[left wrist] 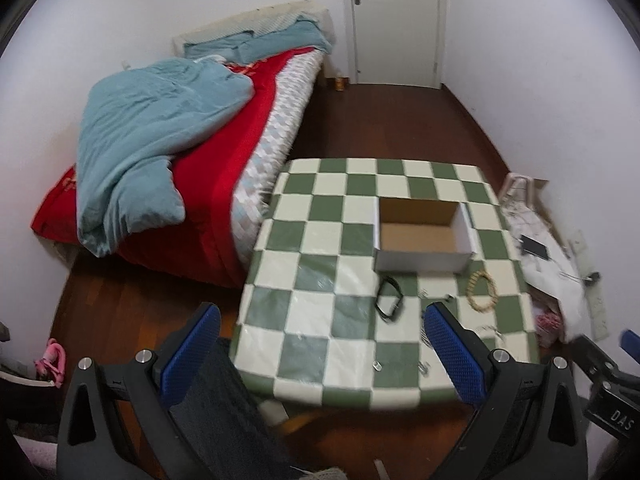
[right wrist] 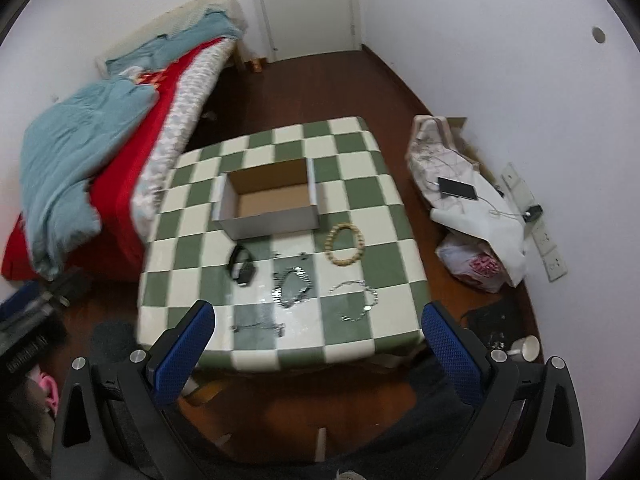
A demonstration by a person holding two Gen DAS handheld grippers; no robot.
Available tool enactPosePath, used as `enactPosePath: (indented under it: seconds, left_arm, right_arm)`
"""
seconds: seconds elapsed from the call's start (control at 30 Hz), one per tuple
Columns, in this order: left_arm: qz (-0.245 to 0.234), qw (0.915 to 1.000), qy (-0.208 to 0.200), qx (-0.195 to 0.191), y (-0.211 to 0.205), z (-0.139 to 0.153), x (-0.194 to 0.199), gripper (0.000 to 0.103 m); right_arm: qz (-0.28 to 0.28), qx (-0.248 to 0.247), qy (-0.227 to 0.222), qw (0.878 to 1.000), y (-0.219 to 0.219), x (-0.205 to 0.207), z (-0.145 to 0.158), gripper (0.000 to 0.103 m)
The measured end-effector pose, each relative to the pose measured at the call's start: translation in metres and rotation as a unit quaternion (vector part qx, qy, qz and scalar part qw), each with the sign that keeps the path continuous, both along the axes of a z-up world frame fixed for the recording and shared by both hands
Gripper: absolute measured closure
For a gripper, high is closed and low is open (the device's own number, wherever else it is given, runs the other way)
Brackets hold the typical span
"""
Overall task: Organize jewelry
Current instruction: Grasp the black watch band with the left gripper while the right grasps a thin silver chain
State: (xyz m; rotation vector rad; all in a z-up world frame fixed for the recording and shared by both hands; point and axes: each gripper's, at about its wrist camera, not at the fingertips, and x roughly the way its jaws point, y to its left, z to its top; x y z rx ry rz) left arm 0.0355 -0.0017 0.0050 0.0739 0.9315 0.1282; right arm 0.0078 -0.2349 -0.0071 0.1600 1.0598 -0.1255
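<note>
Both claws are wide open and hold nothing. Left claw point(left wrist: 320, 356) and right claw point(right wrist: 318, 350) hang above the near edge of the checkered table point(right wrist: 360, 196). On it lie a black band point(right wrist: 242, 266), a silver watch point(right wrist: 293, 286), a silver chain point(right wrist: 358, 300) and a bead bracelet point(right wrist: 345, 245). Behind them sits an open box point(right wrist: 269, 200), with nothing in it. I think the tidying has not begun. Next, a claw must go down, pinch one piece, and lift it into the box.
</note>
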Motion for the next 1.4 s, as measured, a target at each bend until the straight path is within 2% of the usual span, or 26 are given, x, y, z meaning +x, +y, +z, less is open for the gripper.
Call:
enactPosePath:
  seconds: [0.13,0.3,0.37,0.43,0.5,0.6,0.7,0.93,1.0,1.1,1.2,1.3,1.37,1.4]
  left_arm:
    - [0.012,0.999,0.016,0.039,-0.004,-0.036,0.032,0.0]
    - [0.018,0.9963,0.066,0.051,-0.002,-0.089,0.066,0.0]
    - [0.02,0.9941,0.091,0.056,-0.004,-0.111,0.078,0.0]
    - [0.02,0.9924,0.108,0.056,-0.004,-0.13,0.088,0.0]
    - [0.017,0.9903,0.126,0.057,-0.006,-0.147,0.098,0.0]
    - [0.012,0.9869,0.152,0.052,-0.006,-0.171,0.114,0.0]
    - [0.005,0.9839,0.174,0.042,-0.006,-0.195,0.132,0.0]
    - [-0.027,0.9729,0.228,0.03,-0.012,-0.24,0.158,0.004]
    - [-0.034,0.97,0.239,0.027,-0.014,-0.247,0.16,0.009]
    - [-0.047,0.9657,0.254,0.023,-0.018,-0.259,0.161,0.022]
    - [-0.056,0.9672,0.247,0.014,-0.02,-0.259,0.162,0.028]
    - [-0.069,0.9667,0.246,-0.009,-0.021,-0.257,0.16,0.051]
    - [-0.083,0.965,0.248,-0.021,-0.025,-0.256,0.159,0.074]
    - [-0.089,0.9645,0.248,-0.021,-0.027,-0.255,0.158,0.08]
  right_arm:
    - [-0.025,-0.01,0.026,0.999,-0.015,0.021,-0.04,0.0]
    - [-0.059,-0.044,0.07,0.995,-0.041,0.057,-0.1,0.0]
    - [-0.066,-0.045,0.097,0.992,-0.05,0.07,-0.128,0.006]
    - [-0.071,-0.039,0.13,0.988,-0.058,0.083,-0.159,0.019]
    - [-0.072,-0.031,0.166,0.983,-0.063,0.095,-0.192,0.022]
    - [-0.07,-0.026,0.194,0.978,-0.063,0.099,-0.223,0.023]
    - [-0.07,-0.021,0.215,0.974,-0.064,0.103,-0.249,0.023]
    - [-0.069,-0.012,0.244,0.967,-0.069,0.105,-0.277,0.032]
    - [-0.069,-0.013,0.24,0.968,-0.07,0.105,-0.275,0.032]
    - [-0.069,-0.007,0.239,0.969,-0.07,0.105,-0.274,0.032]
    - [-0.067,0.004,0.233,0.97,-0.069,0.105,-0.274,0.038]
    - [-0.061,0.019,0.227,0.972,-0.066,0.104,-0.273,0.049]
    - [-0.055,0.018,0.222,0.973,-0.062,0.104,-0.272,0.053]
    - [-0.052,0.016,0.22,0.974,-0.06,0.104,-0.272,0.058]
